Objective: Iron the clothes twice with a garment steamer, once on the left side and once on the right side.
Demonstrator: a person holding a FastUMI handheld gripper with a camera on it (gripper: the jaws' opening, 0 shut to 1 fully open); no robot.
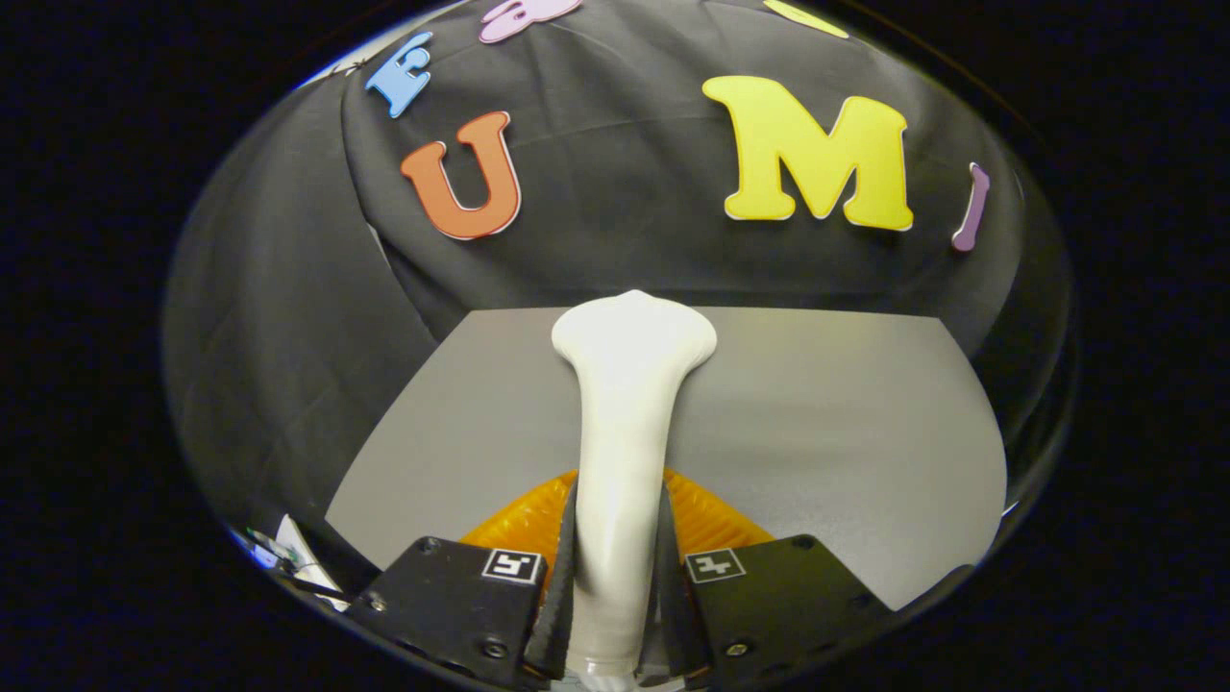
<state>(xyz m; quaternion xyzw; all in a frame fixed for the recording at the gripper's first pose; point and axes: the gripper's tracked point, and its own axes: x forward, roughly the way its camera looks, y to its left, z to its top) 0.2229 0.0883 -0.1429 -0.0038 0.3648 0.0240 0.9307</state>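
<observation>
My gripper (615, 557) is shut on the handle of a white garment steamer (627, 404). Both black fingers (562, 567) press on its sides. The steamer runs straight ahead from between the fingers, and its wide flared head (634, 332) hangs over the far part of the grey table (846, 432). An orange ribbed piece (711, 524) shows just under the handle, behind the fingers; what it is I cannot tell.
The grey table stretches left and right of the steamer, up to the black cloth wall (615, 211) at its far edge. Off the table's near left corner lie some papers and small items (288, 557).
</observation>
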